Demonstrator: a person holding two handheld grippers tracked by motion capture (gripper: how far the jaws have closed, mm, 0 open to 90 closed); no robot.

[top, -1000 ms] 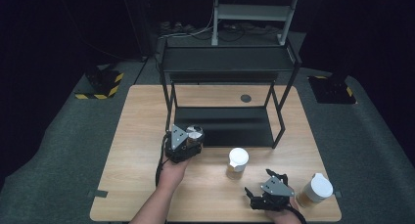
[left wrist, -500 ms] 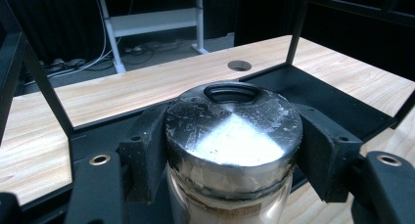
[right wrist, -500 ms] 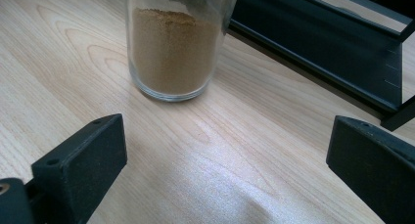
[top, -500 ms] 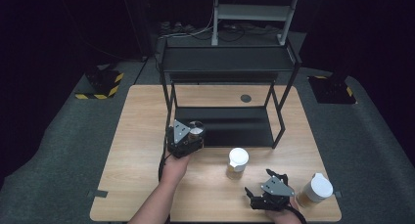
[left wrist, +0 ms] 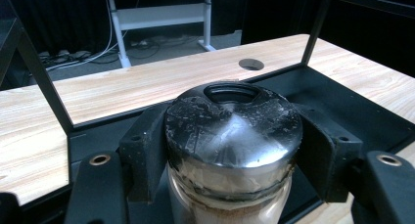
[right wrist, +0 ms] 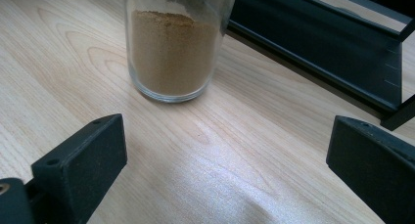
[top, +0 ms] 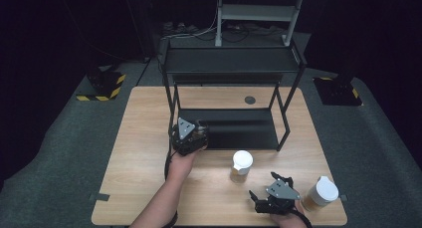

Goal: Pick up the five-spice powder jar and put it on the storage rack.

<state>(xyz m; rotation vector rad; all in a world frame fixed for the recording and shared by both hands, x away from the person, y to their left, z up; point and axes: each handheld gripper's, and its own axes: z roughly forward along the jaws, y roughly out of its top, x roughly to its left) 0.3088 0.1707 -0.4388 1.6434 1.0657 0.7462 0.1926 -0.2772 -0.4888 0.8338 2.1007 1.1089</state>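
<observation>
My left gripper (top: pixel 191 136) is shut on a glass jar (left wrist: pixel 233 122) with a dark, scuffed metal lid and brown powder inside. It holds the jar upright at the front left edge of the black rack's lower shelf (top: pixel 244 130). A second jar (top: pixel 242 166) of brown powder with a white lid stands on the table in front of the rack. In the right gripper view that jar (right wrist: pixel 172 48) is just ahead. My right gripper (top: pixel 267 189) rests near the table's front edge, open, with only bare wood between its jaws.
A third white-lidded jar (top: pixel 321 193) stands at the front right, beside my right hand. The rack's top shelf (top: pixel 229 61) overhangs the lower one, on thin black legs (top: pixel 284 130). A round cable hole (top: pixel 250 100) lies in the table (top: pixel 139 138) behind the rack.
My left gripper has carried the dark-lidded jar a little forward and to the right, up to the lower shelf's edge. The right gripper has stayed in place.
</observation>
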